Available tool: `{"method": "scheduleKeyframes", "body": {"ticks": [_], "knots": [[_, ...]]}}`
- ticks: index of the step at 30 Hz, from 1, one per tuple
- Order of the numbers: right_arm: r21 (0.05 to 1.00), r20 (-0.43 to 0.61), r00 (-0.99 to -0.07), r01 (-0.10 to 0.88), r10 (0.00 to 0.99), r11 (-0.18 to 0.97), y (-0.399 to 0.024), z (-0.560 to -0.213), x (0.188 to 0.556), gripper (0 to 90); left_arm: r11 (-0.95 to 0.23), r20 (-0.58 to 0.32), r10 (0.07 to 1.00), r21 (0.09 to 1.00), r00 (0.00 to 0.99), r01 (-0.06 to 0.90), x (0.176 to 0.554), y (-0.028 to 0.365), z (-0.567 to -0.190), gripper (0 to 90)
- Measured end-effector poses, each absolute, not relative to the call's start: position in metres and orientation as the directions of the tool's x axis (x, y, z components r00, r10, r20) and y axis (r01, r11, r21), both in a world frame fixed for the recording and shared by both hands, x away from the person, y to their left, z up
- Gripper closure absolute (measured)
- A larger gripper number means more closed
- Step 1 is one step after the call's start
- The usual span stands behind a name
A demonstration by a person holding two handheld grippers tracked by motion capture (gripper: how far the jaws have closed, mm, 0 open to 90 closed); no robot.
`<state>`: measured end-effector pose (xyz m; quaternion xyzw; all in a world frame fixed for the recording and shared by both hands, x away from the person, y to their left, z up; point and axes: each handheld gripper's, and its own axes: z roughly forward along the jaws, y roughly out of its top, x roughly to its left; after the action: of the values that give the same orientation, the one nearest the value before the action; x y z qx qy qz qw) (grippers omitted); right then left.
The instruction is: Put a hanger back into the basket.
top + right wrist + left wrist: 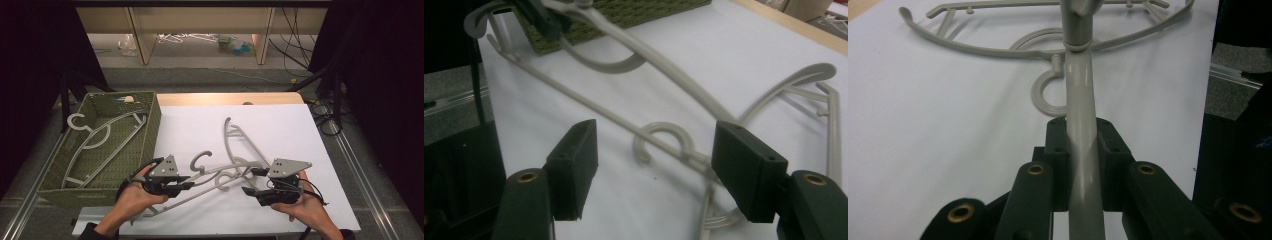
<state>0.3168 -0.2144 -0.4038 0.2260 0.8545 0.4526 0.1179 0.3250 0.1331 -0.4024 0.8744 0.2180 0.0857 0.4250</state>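
A grey plastic hanger (215, 175) lies at the near middle of a white table top (300, 130), tangled with a second grey hanger (245, 142) whose hook and arms cross it. One arm of the first hanger is clamped between the pads of the left gripper (187, 185), seen up close in the left gripper view with the jaws fully closed on the bar (1080, 150). The right gripper (255, 181) is held just beside the tangle with its jaws well apart and nothing between them; the hook of the second hanger (664, 140) is seen past them on the table. A green woven basket (150, 125) stands at the left edge of the table, with another hanger (95, 137) already laid inside. The step in hand is judged to be freeing the gripped hanger from its neighbour. Next, the hanger would need to be lifted clear of the tangle, then carried left over the basket rim
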Motion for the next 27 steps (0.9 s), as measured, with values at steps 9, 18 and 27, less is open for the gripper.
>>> {"method": "scheduleKeyframes", "body": {"ticks": [9,18,27], "knots": [[0.795,0.044,-0.888,0.309,0.457,0.523,-0.205,-0.418,0.313,35.3,-0.462,-0.115,0.482,0.809,0.869,0.363,0.326,0.149,-0.389,78.7],[0.783,0.062,-0.891,0.322,0.449,0.531,-0.204,-0.421,0.313,35.3,-0.438,-0.113,0.506,0.820,0.855,0.368,0.327,0.166,-0.376,78.7],[0.790,0.067,-0.873,0.342,0.483,0.509,-0.208,-0.423,0.315,32.3,-0.347,-0.117,0.554,0.868,0.824,0.356,0.324,0.197,-0.344,78.7]]}}
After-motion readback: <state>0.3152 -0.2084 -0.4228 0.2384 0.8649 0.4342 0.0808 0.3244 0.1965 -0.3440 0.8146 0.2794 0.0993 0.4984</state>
